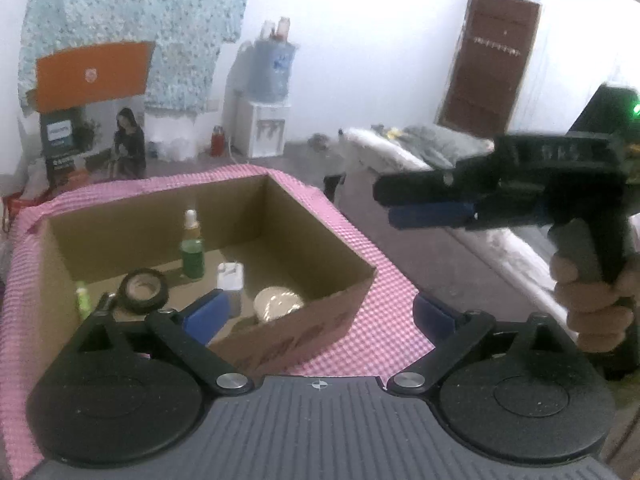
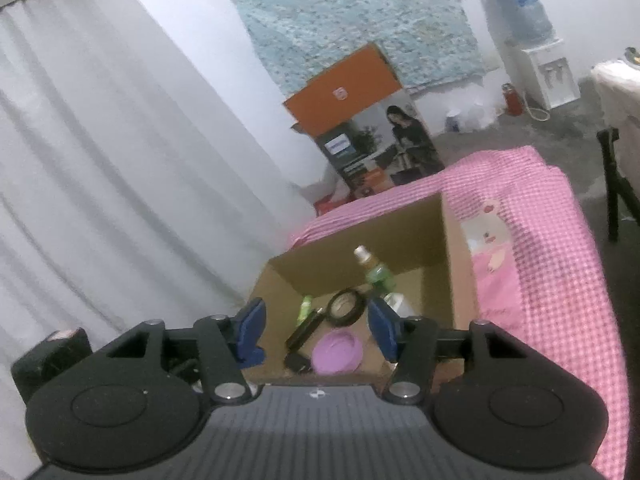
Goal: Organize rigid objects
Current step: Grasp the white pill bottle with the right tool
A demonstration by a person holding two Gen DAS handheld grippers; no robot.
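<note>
Cardboard box [image 1: 320, 328], open-topped, is set on a bench draped in pink checked cloth [image 1: 384, 320]; a cartoon figure is printed on the cloth beside the box in the right wrist view.

Contents of the box, as seen from both views:
- green bottle [image 1: 192, 252] with a pale cap, standing upright toward the far wall;
- roll of black tape [image 1: 143, 290], lying near the bottle;
- white charger block [image 1: 230, 278], upright, just beside the tape;
- round cream lid [image 1: 278, 303], tilted against the near wall;
- purple round lid [image 2: 338, 351], flat on the floor of the box;
- small light-green tube [image 2: 306, 307] at the left wall;
- slim black item [image 2: 306, 330] beside the purple lid, identity not discernible.

Left gripper [image 1: 320, 312] is held above the near edge of the box, jaws spread wide with nothing between them. Right gripper [image 2: 316, 330] is held over the box, jaws likewise parted and unloaded; in the left wrist view it is seen gripped by a hand [image 1: 592, 300] to the right of the box.
</note>
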